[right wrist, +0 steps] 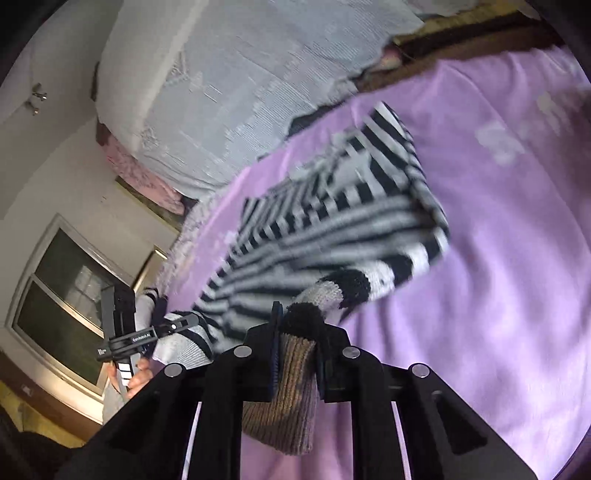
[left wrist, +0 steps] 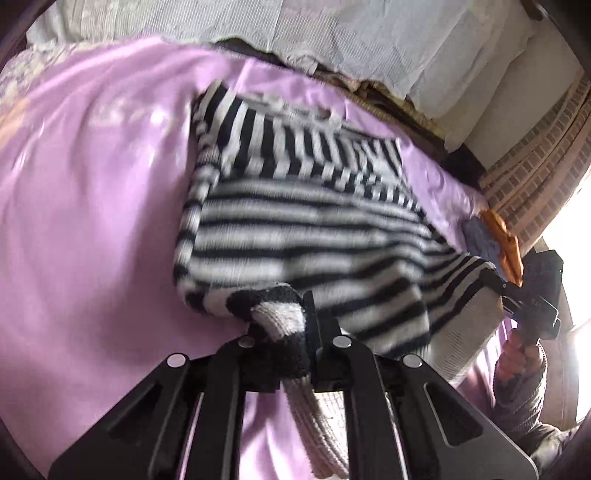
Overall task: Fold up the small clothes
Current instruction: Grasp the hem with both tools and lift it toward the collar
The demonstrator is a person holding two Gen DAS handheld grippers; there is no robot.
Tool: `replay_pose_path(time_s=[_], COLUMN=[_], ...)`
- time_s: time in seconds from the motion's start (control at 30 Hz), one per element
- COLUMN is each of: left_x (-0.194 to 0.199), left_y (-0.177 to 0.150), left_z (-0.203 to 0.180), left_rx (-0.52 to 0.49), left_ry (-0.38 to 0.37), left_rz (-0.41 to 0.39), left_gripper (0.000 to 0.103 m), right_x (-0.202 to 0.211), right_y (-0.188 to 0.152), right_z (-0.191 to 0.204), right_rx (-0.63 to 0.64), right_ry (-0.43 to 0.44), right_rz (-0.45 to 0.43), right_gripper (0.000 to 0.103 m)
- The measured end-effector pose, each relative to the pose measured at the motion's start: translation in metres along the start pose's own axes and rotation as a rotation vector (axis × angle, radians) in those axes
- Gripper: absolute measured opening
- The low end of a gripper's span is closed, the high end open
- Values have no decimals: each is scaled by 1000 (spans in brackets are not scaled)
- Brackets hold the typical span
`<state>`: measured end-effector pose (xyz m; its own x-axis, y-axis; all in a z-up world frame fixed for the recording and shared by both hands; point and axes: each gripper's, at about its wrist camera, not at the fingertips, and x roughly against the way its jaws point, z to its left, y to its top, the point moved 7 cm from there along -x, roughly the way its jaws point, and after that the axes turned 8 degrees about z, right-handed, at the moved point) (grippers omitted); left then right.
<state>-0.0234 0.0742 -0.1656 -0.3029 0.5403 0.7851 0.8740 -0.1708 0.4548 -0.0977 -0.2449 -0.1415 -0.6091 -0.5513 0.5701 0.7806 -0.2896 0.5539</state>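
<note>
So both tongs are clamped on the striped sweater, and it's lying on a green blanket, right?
Not green. Both tongs, left and right, are clamped on the striped sweater, but the blanket under it is lilac purple, as both wrist views show.

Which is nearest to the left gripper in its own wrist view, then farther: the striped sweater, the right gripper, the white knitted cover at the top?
1. Striped sweater, clamped in the left gripper.
2. Right gripper, off to the right, holding the other hem corner.
3. White knitted cover, beyond the purple blanket.

Left tool (left wrist: 291,332) and right tool (right wrist: 299,332) each clamped tight, both angled downward.
</note>
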Motion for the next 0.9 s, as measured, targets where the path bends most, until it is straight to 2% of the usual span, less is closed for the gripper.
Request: replay_pose_path(time_s=[0.27, 0.5, 0.7, 0.9], left_x=[8, 1, -18, -47], left_y=[68, 136, 179, 210], left_z=[3, 17, 39, 61], left_rx=[23, 78, 155, 215], left_ry=[38, 74, 60, 67], left_rz=[-87, -142, -140, -132], left_gripper=[8, 8, 8, 8], right_x=[-20, -35, -65, -104], right_y=[71, 135, 181, 207], right_z=[-17, -21, -38, -72], right_rx=[-79, -68, -114, -216], right_ry=[31, -5, -15, -22], right_rz=[-52, -120, -143, -166], right_gripper=[15, 16, 15, 16])
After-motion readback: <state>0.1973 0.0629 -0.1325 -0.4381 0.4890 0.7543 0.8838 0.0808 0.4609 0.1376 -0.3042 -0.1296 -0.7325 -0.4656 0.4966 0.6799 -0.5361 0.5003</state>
